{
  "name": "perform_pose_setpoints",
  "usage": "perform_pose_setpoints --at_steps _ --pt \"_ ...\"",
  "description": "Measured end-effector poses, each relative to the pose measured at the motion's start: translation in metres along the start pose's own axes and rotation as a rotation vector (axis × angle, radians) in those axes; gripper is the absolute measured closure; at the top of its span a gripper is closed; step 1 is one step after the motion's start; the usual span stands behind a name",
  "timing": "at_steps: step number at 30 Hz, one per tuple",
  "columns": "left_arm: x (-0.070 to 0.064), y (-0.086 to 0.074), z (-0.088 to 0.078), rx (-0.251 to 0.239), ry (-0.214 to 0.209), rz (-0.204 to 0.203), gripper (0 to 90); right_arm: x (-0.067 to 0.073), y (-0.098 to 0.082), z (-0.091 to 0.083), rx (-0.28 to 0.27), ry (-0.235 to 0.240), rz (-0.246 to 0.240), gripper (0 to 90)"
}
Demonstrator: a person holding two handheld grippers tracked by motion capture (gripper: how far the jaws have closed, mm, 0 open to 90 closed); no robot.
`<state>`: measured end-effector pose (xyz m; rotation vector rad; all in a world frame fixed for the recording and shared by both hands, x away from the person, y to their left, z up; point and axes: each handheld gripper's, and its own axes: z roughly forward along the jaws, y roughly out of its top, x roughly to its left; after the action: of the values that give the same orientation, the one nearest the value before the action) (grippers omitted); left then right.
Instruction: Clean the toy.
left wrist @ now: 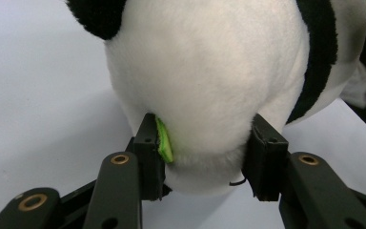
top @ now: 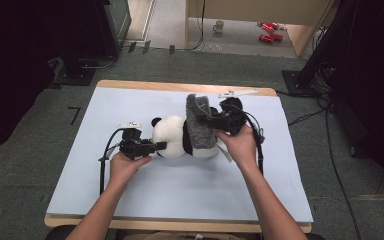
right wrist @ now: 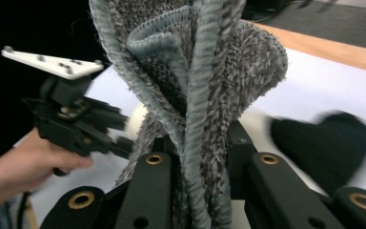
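Left gripper (top: 161,145): nearest, at the panda's head end, pads pinching its white head
Panda (top: 172,136): plush, lying on the counter (top: 145,185), mid-sheet
Right gripper (top: 206,120): beyond the panda's body, pressed together on the grey knit cloth (top: 200,127) draped over the panda

Grey carpet floor (top: 25,165) surrounds a wooden table (top: 180,86) under pale-blue covering.

The grey cloth (top: 200,127) hides the toy panda's (top: 172,135) middle.
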<state>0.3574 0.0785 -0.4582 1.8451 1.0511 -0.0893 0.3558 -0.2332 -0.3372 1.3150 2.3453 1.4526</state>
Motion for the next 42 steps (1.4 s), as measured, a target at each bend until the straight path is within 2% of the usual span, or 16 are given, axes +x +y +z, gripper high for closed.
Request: perform_pose_setpoints --at_steps 6,10,15,18,20,25,29,33,37,42 --pt "-0.003 0.0 0.0 -0.01 0.003 -0.005 56.3 0.021 0.009 0.042 0.036 0.061 -0.01 77.8" --pt "-0.006 0.001 -0.001 -0.016 0.01 0.015 56.3 0.03 0.012 0.065 0.055 0.089 -0.006 77.8" --pt "-0.011 0.001 -0.002 -0.028 0.018 0.039 56.3 0.036 0.011 0.086 0.075 0.119 0.013 77.7" --pt "-0.017 0.002 -0.003 -0.035 0.035 0.071 56.3 0.038 0.007 0.097 0.116 0.113 0.012 77.6" --pt "-0.017 0.002 -0.001 -0.021 0.042 0.065 56.4 0.035 0.005 0.1 0.121 0.108 0.011 77.6" --pt "-0.016 0.002 0.0 -0.013 0.033 0.057 56.5 0.027 0.003 0.096 0.128 0.079 -0.003 77.7" --pt "-0.012 0.002 -0.001 0.003 0.03 0.035 56.6 0.019 0.001 0.085 0.13 0.04 -0.012 77.6" --pt "-0.007 0.002 -0.002 0.004 0.028 0.025 56.7 0.007 -0.002 0.069 0.132 -0.01 0.001 77.5" --pt "-0.005 0.003 -0.002 0.008 0.019 0.04 56.6 -0.012 -0.006 0.048 0.109 0.001 0.058 77.7" --pt "0.0 0.004 -0.002 0.014 0.01 0.021 56.6 -0.025 -0.006 0.026 0.083 -0.028 0.071 77.6"
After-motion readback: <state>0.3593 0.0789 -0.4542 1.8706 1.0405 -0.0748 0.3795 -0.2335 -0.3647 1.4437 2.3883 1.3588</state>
